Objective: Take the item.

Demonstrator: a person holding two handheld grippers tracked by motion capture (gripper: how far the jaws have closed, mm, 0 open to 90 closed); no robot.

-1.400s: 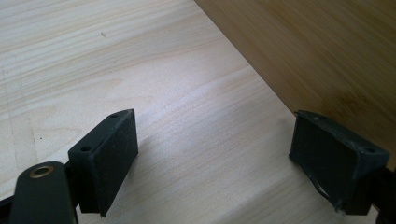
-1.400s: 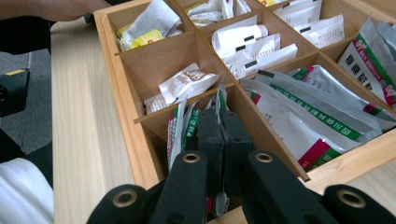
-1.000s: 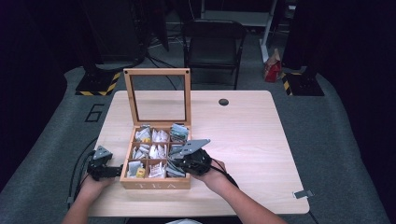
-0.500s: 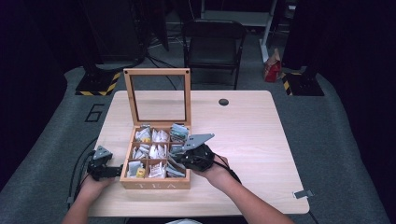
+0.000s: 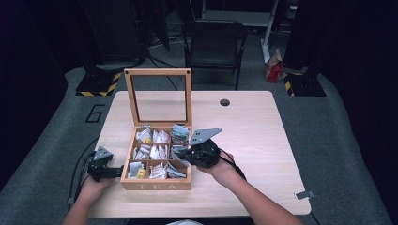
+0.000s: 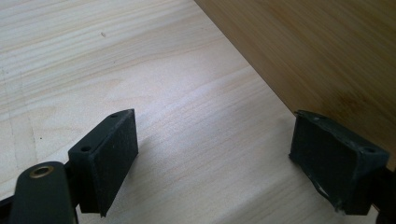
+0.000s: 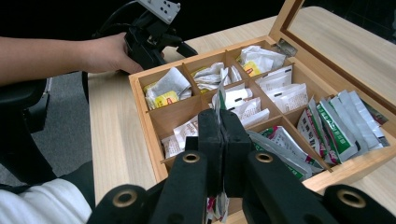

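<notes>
A wooden tea box (image 5: pixel 157 186) with its glass lid (image 5: pixel 158 96) upright stands on the table, its compartments full of tea bags (image 7: pixel 338 123). My right gripper (image 7: pixel 221 126) is shut on a thin tea bag packet (image 7: pixel 218 99), held on edge above the box's right side; in the high view that gripper (image 5: pixel 187 154) hovers over the middle right compartment. My left gripper (image 6: pixel 215 154) stands open with nothing between its pads (image 6: pixel 114 154), resting on the table beside the box's left wall (image 6: pixel 322 56). It shows in the high view (image 5: pixel 112 172) too.
The light wooden table (image 5: pixel 253 136) has free room to the right of the box. A small dark round disc (image 5: pixel 225 102) lies near the far edge. A black chair (image 5: pixel 213 44) stands behind the table. A small grey item (image 5: pixel 302 194) sits at the right front corner.
My right gripper has lifted slightly and shifted to the right above the box with the packet. The left gripper has stayed in place.
</notes>
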